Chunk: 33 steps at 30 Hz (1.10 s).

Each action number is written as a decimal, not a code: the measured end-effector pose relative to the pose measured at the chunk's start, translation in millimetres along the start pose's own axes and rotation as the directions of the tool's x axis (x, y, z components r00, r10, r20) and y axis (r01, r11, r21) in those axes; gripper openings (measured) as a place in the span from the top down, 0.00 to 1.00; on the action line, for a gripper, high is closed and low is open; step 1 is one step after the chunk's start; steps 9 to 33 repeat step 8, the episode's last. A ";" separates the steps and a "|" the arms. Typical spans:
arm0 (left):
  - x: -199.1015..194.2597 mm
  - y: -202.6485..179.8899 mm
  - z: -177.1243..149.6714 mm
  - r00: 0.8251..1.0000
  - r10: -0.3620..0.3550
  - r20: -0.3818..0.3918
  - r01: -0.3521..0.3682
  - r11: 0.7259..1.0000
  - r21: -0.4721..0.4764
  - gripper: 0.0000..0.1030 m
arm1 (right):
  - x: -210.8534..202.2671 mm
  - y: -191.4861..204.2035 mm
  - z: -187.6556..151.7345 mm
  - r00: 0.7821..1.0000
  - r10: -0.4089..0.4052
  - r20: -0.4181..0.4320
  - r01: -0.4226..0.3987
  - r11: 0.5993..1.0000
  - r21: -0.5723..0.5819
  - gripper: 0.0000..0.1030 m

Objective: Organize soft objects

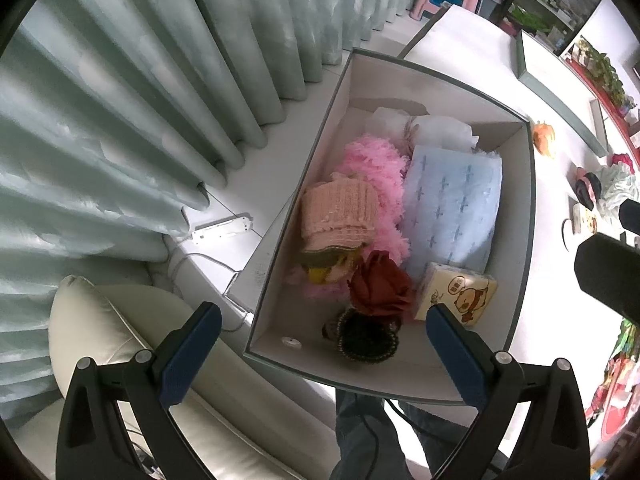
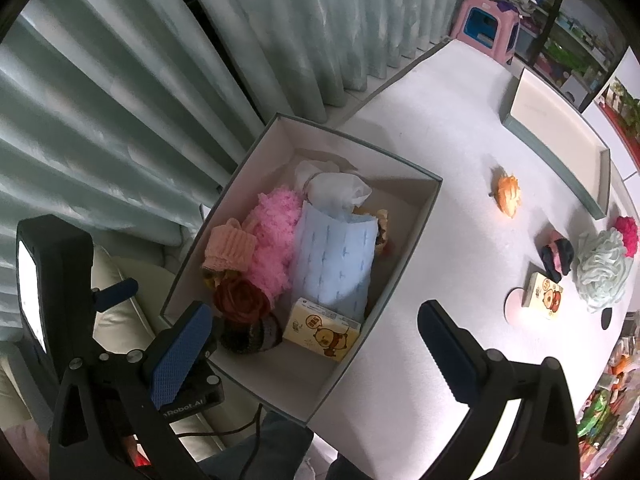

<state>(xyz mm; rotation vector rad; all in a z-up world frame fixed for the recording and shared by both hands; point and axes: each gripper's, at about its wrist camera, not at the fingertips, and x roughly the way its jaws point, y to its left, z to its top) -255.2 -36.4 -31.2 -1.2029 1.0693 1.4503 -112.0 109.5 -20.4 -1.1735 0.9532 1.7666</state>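
My left gripper [image 1: 324, 356] has its fingers [image 1: 188, 356] wide, holding nothing, hanging above the near end of the box [image 1: 524, 216]. My right gripper [image 2: 316, 348] is also wide and empty, one finger [image 2: 180, 352] over the box's near left corner, the other [image 2: 448, 348] over bare counter [image 2: 440, 120].

Box sits at the counter's left edge, packed: rose [image 1: 380, 284] lying on a dark knit piece [image 1: 366, 338], yellow tissue pack [image 1: 458, 290] just beside the rose, blue packet [image 1: 456, 208] behind the pack, pink fluff [image 1: 380, 172] left of the packet, peach knit [image 1: 340, 212] on the fluff, white plastic bag [image 1: 432, 128] at the far end.

Loose on the counter, right of the box: orange flower [image 2: 507, 196], dark-and-pink piece [image 2: 557, 254], second tissue pack [image 2: 542, 290] on a round white coaster [image 2: 516, 308], pale green yarn ball [image 2: 604, 272] touching a magenta pom-pom [image 2: 627, 232]. Box lid [image 2: 560, 136] lies farther back, well apart.

Left gripper's body [image 2: 52, 280] shows at the left of the right view. Curtains [image 1: 120, 100] behind, sofa [image 1: 120, 340] below left, power strip [image 1: 222, 229] on the floor, pink stool [image 2: 486, 26] far back.
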 end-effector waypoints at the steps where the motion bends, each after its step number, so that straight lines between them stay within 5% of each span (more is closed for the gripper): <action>1: 0.1 0.1 0.0 1.000 0.001 -0.001 -0.001 1.000 0.002 0.00 | 0.2 0.1 -0.1 1.000 0.000 -0.001 0.000 1.000 0.001 0.00; 33: -0.4 1.5 0.7 1.000 0.006 0.014 -0.006 1.000 0.005 0.00 | 2.5 1.2 0.6 1.000 -0.002 -0.011 0.002 1.000 0.005 0.00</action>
